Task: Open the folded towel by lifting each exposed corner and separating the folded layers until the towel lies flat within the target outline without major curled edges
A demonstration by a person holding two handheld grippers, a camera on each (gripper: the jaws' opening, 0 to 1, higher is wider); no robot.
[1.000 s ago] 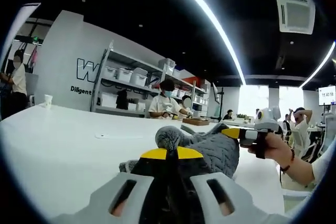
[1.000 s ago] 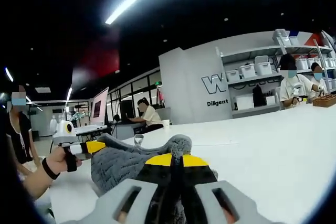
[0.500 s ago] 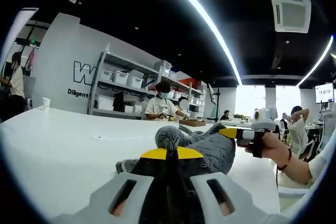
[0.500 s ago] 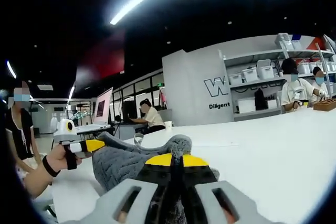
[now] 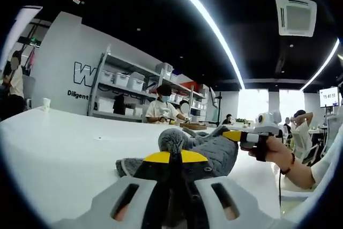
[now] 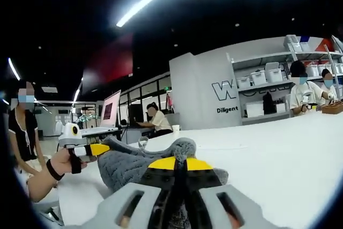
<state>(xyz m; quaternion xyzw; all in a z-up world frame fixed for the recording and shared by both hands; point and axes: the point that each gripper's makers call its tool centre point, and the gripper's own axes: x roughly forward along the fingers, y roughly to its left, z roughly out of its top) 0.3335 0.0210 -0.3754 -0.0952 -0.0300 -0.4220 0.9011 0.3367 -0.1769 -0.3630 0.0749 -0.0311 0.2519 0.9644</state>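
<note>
A grey fluffy towel (image 5: 214, 151) lies bunched on the white table (image 5: 59, 148), stretched between both grippers. In the left gripper view my left gripper (image 5: 170, 156) is shut on a puffed-up corner of the towel, and my right gripper (image 5: 234, 135), held by a hand, is shut on another corner at the right. In the right gripper view my right gripper (image 6: 180, 163) pinches a bunched corner of the towel (image 6: 128, 164), while my left gripper (image 6: 99, 148) grips the far corner at the left. The towel's lower part is hidden behind the jaws.
The white table (image 6: 278, 154) spreads wide to the sides. A paper cup (image 5: 44, 102) and a glass (image 6: 142, 142) stand far off on it. Several people sit at the table's far side in front of shelves (image 5: 134, 87) with white boxes; a person (image 6: 24, 132) stands at left.
Both views have swung slightly; the towel stays pinched between the two grippers, a bit more of its edge showing on the table at the left of my left gripper.
</note>
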